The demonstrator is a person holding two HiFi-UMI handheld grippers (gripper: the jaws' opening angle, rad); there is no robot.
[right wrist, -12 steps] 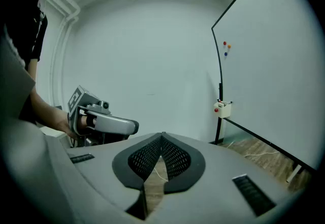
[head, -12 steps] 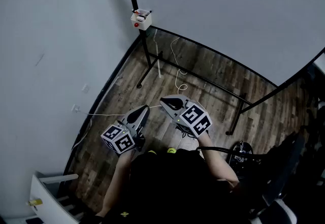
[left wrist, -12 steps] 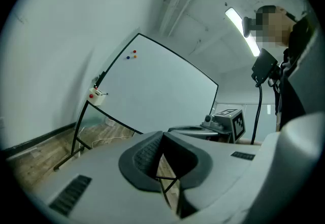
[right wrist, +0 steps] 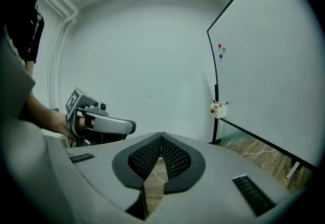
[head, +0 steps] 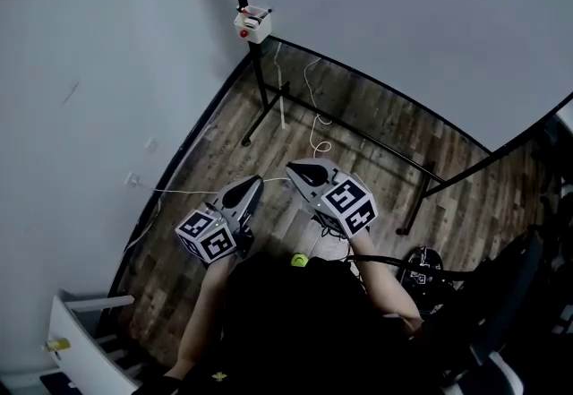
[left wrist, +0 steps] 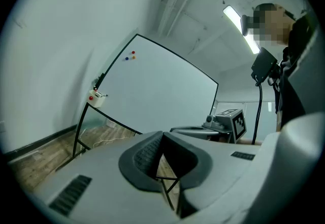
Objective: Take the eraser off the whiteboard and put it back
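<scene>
Both the grey left gripper [head: 253, 180] and the grey right gripper [head: 292, 172] are closed and empty. They are well apart from the small white boxy eraser with a red spot [head: 252, 24], at the lower corner of the large whiteboard [head: 403, 17]. Arriving closed would likely knock it loose.

Large white whiteboard on a black frame [head: 403, 26] stands right of the plain grey wall [head: 89, 71]. Small white eraser [head: 252, 23] sits at the board's lower-left corner, on the frame post. Thin white cable [head: 315, 120] lies on the wood-plank floor [head: 376, 129] under the board. Left gripper [head: 253, 183] is just beside the right gripper [head: 295, 173], both well short of the board.
</scene>
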